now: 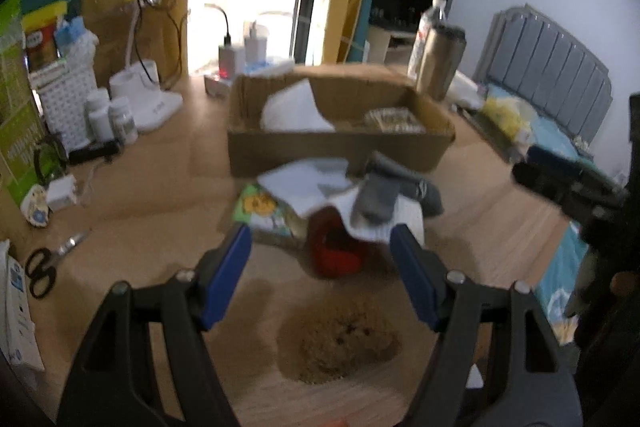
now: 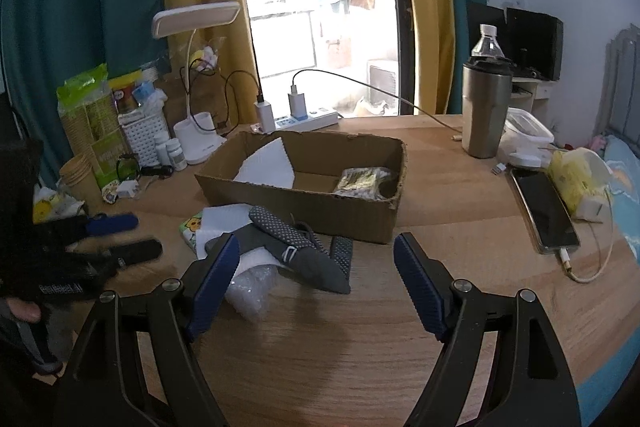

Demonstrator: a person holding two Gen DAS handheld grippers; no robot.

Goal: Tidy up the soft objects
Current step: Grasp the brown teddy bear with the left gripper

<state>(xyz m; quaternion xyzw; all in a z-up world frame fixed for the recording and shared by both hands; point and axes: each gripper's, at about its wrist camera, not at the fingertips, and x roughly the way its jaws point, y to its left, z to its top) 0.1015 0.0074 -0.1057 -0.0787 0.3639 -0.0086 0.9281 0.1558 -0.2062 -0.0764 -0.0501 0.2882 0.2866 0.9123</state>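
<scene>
A heap of soft things lies on the wooden table in front of a cardboard box (image 2: 304,211). It holds grey socks (image 2: 308,253), a white foam sheet (image 2: 224,219), a clear bubble bag (image 2: 248,287) and a cartoon tissue pack (image 2: 189,227). My right gripper (image 2: 316,243) hovers open just short of the socks, holding nothing. My left gripper (image 1: 320,239) is open too, its pads either side of a red item (image 1: 334,247) that sits under white cloth and the socks (image 1: 378,197). A brown fuzzy plush (image 1: 340,343) lies below the left gripper. The box (image 1: 340,147) contains a white sheet (image 2: 266,165) and a packet (image 2: 360,181).
A steel tumbler (image 2: 486,107), a water bottle (image 2: 487,43), a phone on a cable (image 2: 544,211) and a yellow tissue pack (image 2: 572,179) stand to the right. A lamp (image 2: 196,139), a power strip (image 2: 304,119), small bottles (image 1: 108,115) and scissors (image 1: 40,271) crowd the left. A bed (image 1: 560,131) lies beyond the table edge.
</scene>
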